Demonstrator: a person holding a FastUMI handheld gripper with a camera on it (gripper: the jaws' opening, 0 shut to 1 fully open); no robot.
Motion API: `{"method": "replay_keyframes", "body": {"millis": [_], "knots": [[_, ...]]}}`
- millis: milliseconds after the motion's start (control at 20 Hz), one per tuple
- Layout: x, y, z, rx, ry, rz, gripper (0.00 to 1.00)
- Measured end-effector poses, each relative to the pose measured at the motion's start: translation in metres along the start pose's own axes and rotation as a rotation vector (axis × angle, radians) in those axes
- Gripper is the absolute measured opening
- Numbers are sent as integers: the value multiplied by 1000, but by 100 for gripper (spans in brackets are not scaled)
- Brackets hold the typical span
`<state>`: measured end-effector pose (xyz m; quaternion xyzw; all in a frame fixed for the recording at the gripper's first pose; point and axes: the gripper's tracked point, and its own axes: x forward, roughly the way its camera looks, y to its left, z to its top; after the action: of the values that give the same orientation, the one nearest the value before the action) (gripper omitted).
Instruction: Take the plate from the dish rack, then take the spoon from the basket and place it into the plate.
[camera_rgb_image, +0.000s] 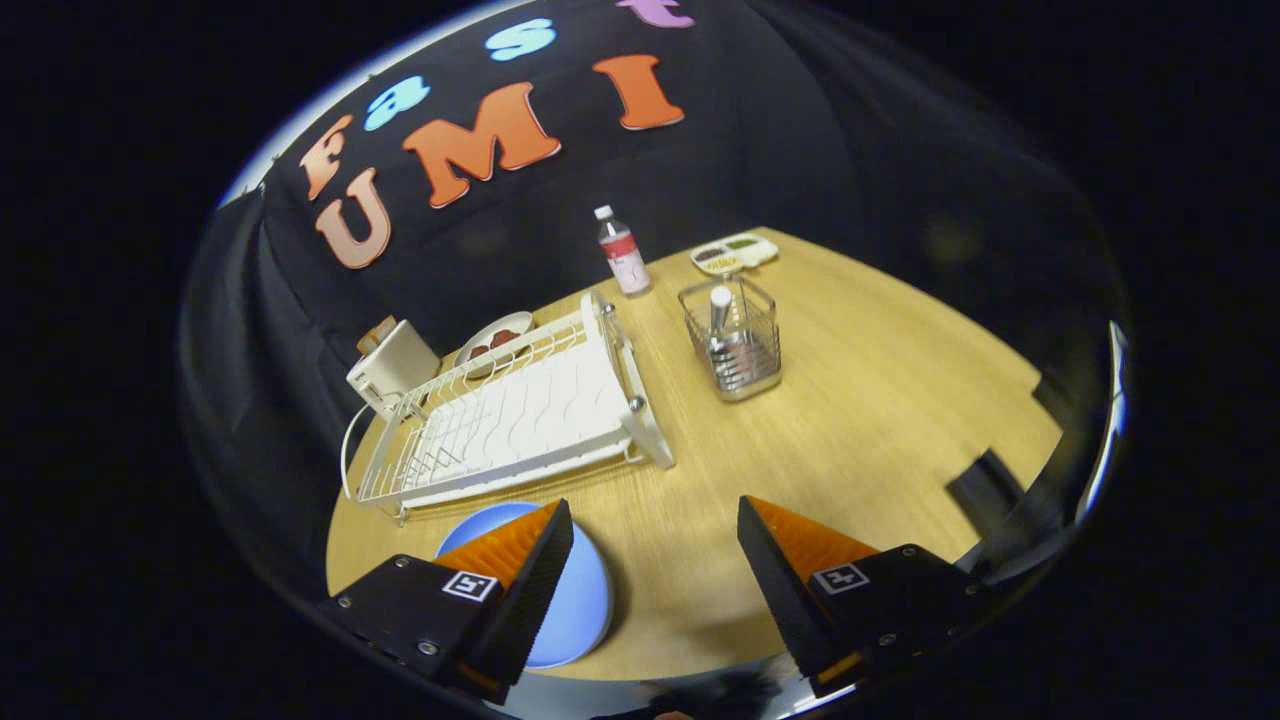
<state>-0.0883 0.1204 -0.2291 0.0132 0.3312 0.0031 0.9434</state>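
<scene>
Your plate (585, 600) lies flat on the table (880, 420), just in front of the rack (520, 410) and partly under one finger, so the first step looks done. The rack itself holds no dishes that you can see. The spoon (720, 315) stands upright in the wire basket (733, 345), well beyond the fingers and to the side of the rack, so that part is not yet done. Your gripper (655, 560) hangs above the table with its fingers spread wide, nothing between them. What is left, by my reading: reach to the basket, take the spoon, bring it to the plate. Farther off stand a bottle (622, 250), a toaster (392, 365) and a small tray (735, 252).
</scene>
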Motion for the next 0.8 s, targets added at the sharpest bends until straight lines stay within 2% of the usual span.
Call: {"method": "replay_keyframes", "body": {"millis": [200, 350, 450, 800], "knots": [[16, -30, 59, -197, -122, -75, 98], [36, -42, 83, -238, -168, -68, 99], [54, -43, 88, -243, -173, -30, 95], [103, -40, 90, -277, -233, 60, 57]]}}
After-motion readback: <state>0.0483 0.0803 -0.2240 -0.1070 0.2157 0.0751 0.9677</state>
